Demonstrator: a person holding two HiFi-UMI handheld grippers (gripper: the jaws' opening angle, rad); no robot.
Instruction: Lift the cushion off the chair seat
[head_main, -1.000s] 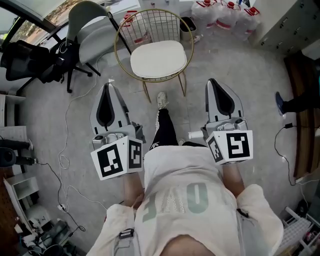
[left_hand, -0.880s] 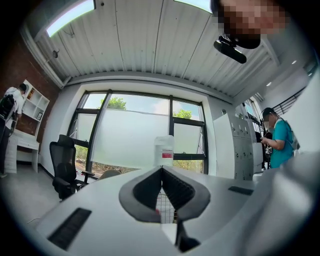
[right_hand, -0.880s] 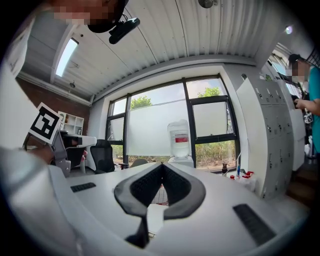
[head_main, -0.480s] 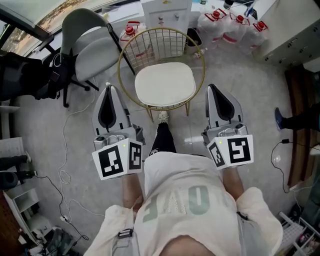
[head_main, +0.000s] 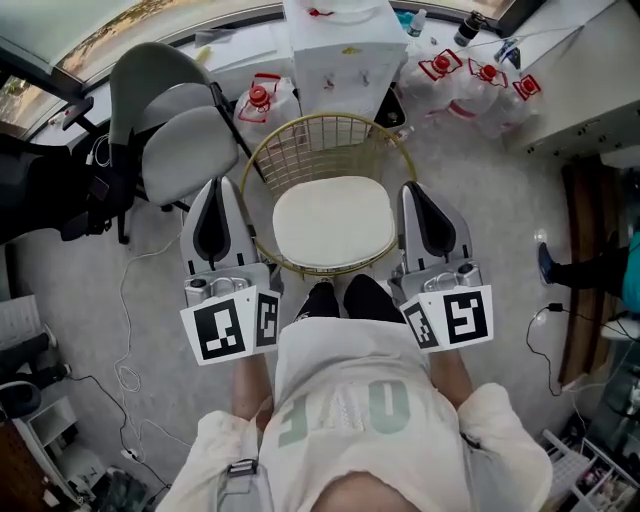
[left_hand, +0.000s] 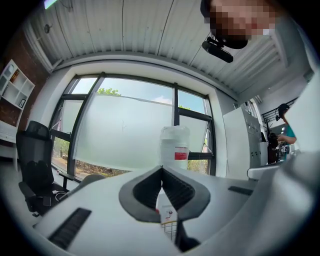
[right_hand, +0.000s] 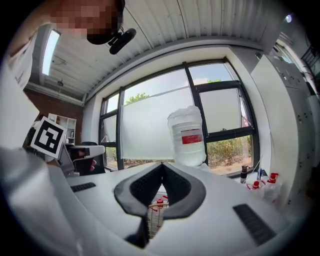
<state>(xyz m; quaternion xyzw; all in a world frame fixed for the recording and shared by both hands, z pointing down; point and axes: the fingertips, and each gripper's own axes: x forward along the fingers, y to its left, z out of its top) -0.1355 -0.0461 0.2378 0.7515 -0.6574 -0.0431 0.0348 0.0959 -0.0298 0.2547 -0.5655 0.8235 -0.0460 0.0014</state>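
A white round cushion lies on the seat of a gold wire chair straight ahead of me in the head view. My left gripper is held level beside the chair's left rim, and my right gripper beside its right rim. Neither touches the cushion. In the left gripper view the left gripper has its jaws closed tip to tip with nothing between them. The right gripper looks the same, and a bit of the gold wire chair shows below its jaws.
A grey chair stands close to the wire chair's left, with a black office chair beyond it. Behind are a white dispenser bearing a water bottle and red-capped jugs. Cables trail over the floor at left.
I have walked up to the chair: it has come nearer and now sits between the two grippers. Both grippers stayed shut and level.
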